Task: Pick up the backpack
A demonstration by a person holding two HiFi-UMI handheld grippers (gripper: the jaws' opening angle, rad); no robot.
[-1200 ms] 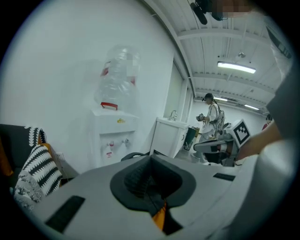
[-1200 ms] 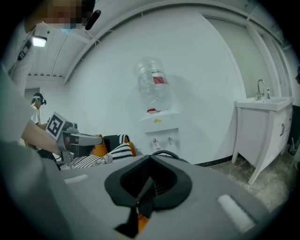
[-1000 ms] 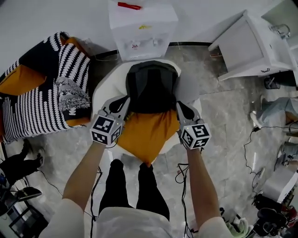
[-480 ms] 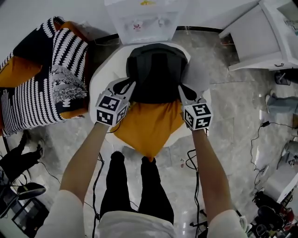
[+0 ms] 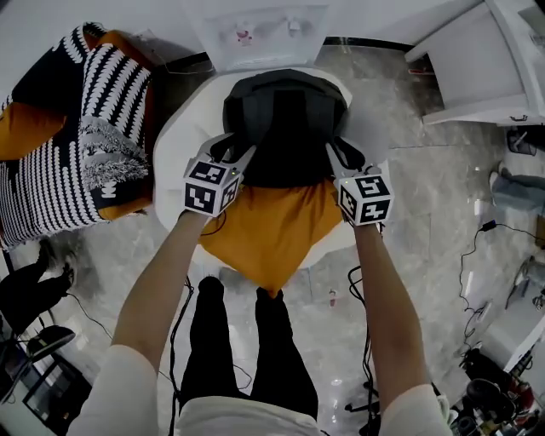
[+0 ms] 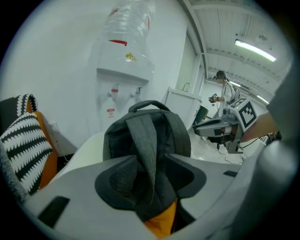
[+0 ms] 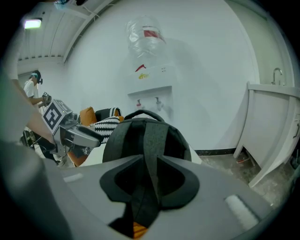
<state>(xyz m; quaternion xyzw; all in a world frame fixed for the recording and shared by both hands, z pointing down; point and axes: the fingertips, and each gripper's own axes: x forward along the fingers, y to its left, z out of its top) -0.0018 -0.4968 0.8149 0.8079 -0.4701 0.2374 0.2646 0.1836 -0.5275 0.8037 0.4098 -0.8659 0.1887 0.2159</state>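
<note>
A dark grey backpack [image 5: 285, 128] stands upright on an orange cushion [image 5: 268, 230] in a white round chair [image 5: 180, 136], straps facing me. My left gripper [image 5: 236, 154] is at its left shoulder strap [image 6: 143, 136], and my right gripper [image 5: 341, 153] is at its right shoulder strap [image 7: 152, 140]. In each gripper view the strap runs between the jaws. Both pairs of jaws have just been opening; the left stand wide with gaps beside the strap, the right stand narrower, close beside it.
A water dispenser [image 5: 264, 25] stands against the wall behind the chair. A black-and-white patterned armchair [image 5: 77, 170] is at the left, a white cabinet [image 5: 477, 60] at the right. Cables [image 5: 358, 289] lie on the floor by my legs.
Both grippers sank with the backpack toward the chair, and the bag now rests on the cushion. The jaws of both, shut on the straps before, have spread apart.
</note>
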